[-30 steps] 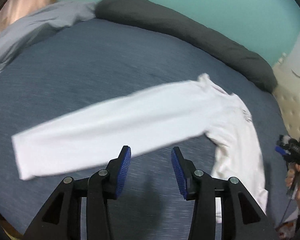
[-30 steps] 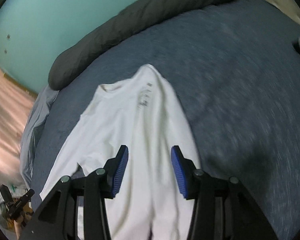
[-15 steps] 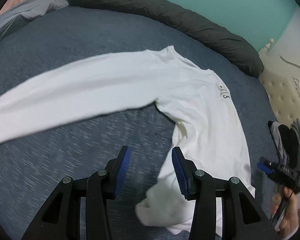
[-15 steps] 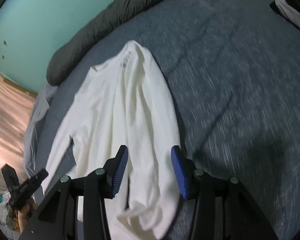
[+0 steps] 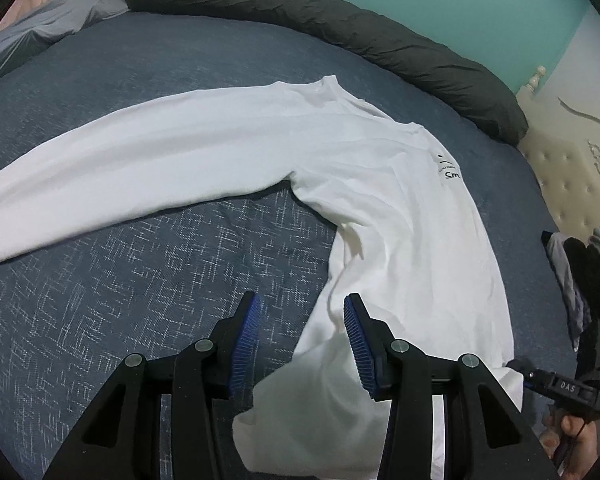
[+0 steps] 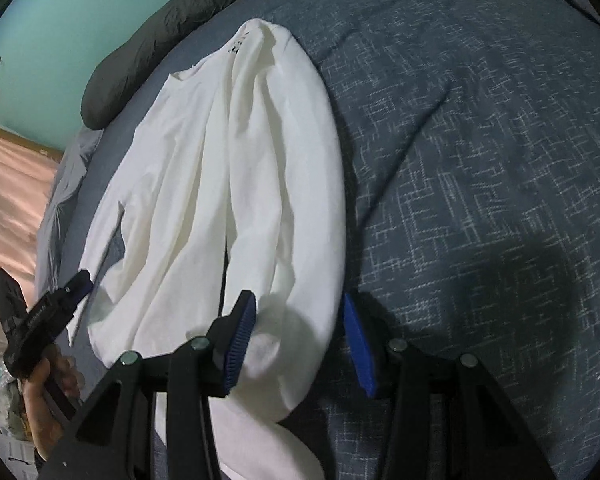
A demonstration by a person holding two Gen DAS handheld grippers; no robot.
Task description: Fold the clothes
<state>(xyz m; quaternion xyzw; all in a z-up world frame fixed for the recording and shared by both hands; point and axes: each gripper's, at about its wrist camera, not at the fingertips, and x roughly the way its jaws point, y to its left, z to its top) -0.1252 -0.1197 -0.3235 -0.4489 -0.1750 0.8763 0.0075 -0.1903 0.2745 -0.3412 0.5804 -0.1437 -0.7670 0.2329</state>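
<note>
i'm keeping both claws spread and angling down: left gripper (image 5: 300,344) hovering over the white shirt (image 5: 400,216) hem, right gripper (image 6: 296,340) straddling its folded sleeve edge, not pinching. shirt's lying on the blue bedspread (image 6: 480,160).

Black claws (image 5: 300,344) (image 6: 300,340), ribbed blue pads, silver pivot screws

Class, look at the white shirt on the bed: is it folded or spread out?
Mostly spread: the white shirt lies open on the bed, one sleeve stretched sideways.
</note>
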